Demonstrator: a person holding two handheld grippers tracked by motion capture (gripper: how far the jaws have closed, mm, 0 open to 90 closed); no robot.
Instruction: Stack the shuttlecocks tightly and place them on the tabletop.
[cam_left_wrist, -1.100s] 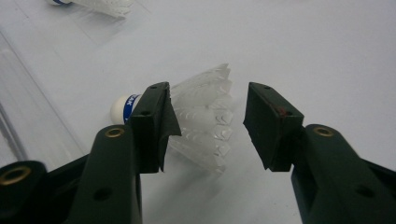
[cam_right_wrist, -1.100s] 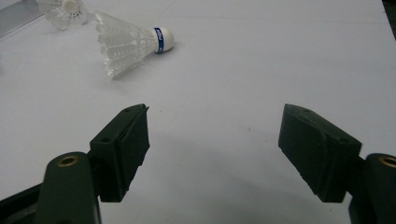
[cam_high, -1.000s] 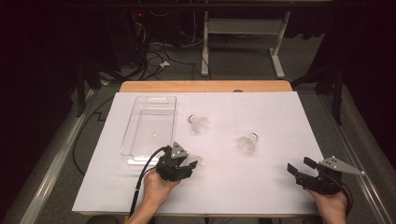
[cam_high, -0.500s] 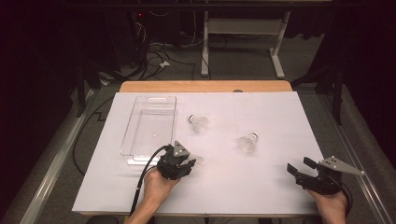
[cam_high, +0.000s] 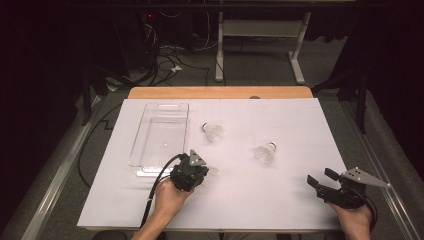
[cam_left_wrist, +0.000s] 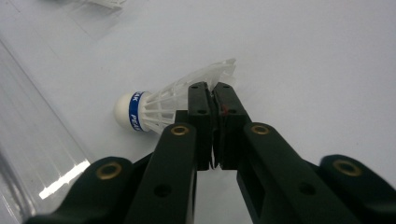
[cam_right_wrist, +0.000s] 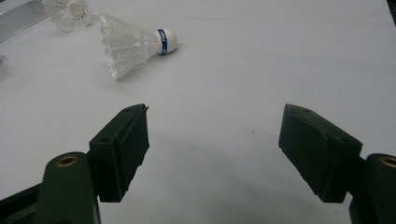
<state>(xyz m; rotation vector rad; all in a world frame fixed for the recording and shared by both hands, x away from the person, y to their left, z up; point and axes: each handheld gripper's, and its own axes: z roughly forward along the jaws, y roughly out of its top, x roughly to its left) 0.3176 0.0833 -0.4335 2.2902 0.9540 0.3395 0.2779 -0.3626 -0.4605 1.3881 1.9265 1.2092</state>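
A white shuttlecock (cam_left_wrist: 144, 109) with a blue band lies on its side on the white table cover. My left gripper (cam_left_wrist: 212, 91) has just been closing and is now shut on the edge of its feather skirt. In the high view that gripper (cam_high: 202, 170) sits just below the clear tray (cam_high: 145, 125), with the shuttlecock (cam_high: 213, 171) poking out to its right. My right gripper (cam_high: 320, 178) rests near the front right corner. Its jaws stand wide open (cam_right_wrist: 215, 121) with nothing between them.
Two more shuttlecocks lie mid-table, one (cam_high: 214, 132) beside the tray and one (cam_high: 265, 152) further right, the latter also ahead of the right gripper (cam_right_wrist: 135, 44). The tray's clear wall (cam_left_wrist: 28, 154) runs close on the left of the left gripper.
The left gripper's jaws have drawn together onto the shuttlecock's skirt. Both hands stay where they were, and the other shuttlecocks have not moved.
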